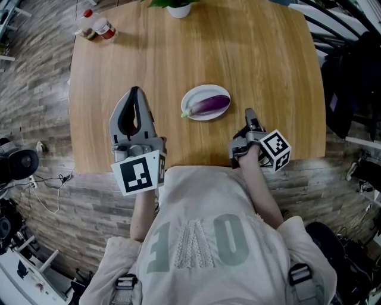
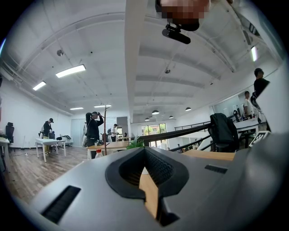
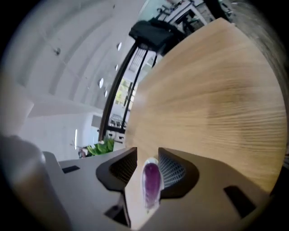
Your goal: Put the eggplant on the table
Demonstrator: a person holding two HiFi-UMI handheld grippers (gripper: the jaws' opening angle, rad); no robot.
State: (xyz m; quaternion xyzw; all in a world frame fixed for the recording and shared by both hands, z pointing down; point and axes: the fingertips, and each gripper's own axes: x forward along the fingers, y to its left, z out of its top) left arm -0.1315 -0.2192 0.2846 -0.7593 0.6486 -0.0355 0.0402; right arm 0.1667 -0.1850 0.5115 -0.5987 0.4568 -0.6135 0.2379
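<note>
A purple eggplant [image 1: 209,105] lies on a small white plate [image 1: 195,93] near the middle of the wooden table [image 1: 268,65]. My right gripper [image 1: 247,113] is just right of the plate, low over the table, and points toward it with its jaws open and nothing between them. In the right gripper view the eggplant [image 3: 151,180] shows beyond the parted jaws of the right gripper [image 3: 147,154], apart from them. My left gripper [image 1: 135,90] rests left of the plate over the table, its fingertips together and holding nothing; in its own view the left gripper [image 2: 144,151] points level across the room.
Two small bottles [image 1: 98,28] stand at the table's far left corner and a potted plant [image 1: 178,9] at the far edge. A dark chair with a jacket [image 1: 351,89] stands off the right side. Several people [image 2: 92,128] stand far off in the room.
</note>
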